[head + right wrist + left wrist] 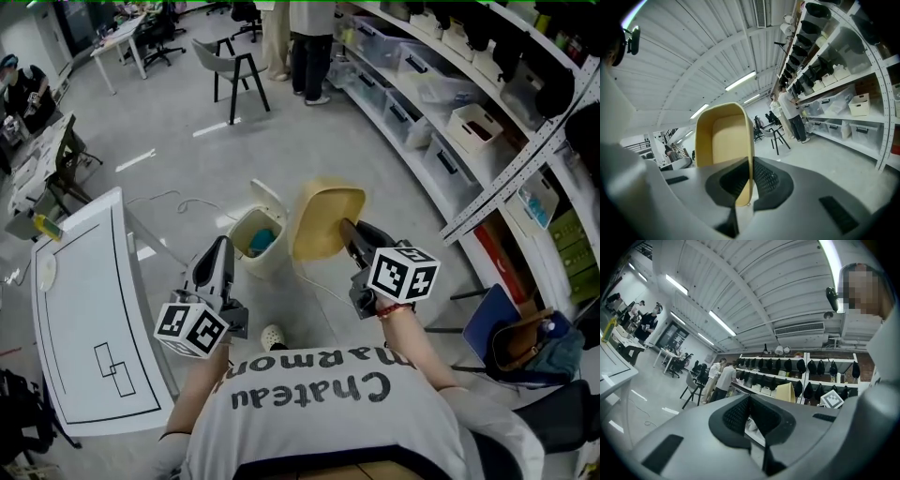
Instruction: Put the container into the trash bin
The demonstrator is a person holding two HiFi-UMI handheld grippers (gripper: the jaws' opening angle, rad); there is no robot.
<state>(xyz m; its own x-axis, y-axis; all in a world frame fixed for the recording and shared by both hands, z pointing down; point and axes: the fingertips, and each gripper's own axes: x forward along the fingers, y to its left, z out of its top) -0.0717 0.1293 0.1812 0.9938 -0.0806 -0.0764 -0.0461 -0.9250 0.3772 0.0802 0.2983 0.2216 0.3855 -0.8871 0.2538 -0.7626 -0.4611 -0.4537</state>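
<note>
Right gripper view: our right gripper point(751, 180) is pinching the container's point(723, 140) rim.
Only the head view is showing the trash bin point(253, 265); our left gripper point(750, 416) is hanging pressed together.

The right tool point(345, 225) is grey with black ribbed pads point(764, 177). Its marker cube point(403, 273) bears black-and-white squares, and the left tool point(222, 246) is coloured alike. Between the right tool's pads is a pale mustard-yellow container point(326, 220). Just ahead of the left tool, the trash bin point(251, 267) is cream, with a blue item point(262, 240) inside. Left of both tools, the surface point(84, 309) is white with thin black outlines. The floor point(309, 141) is grey.
</note>
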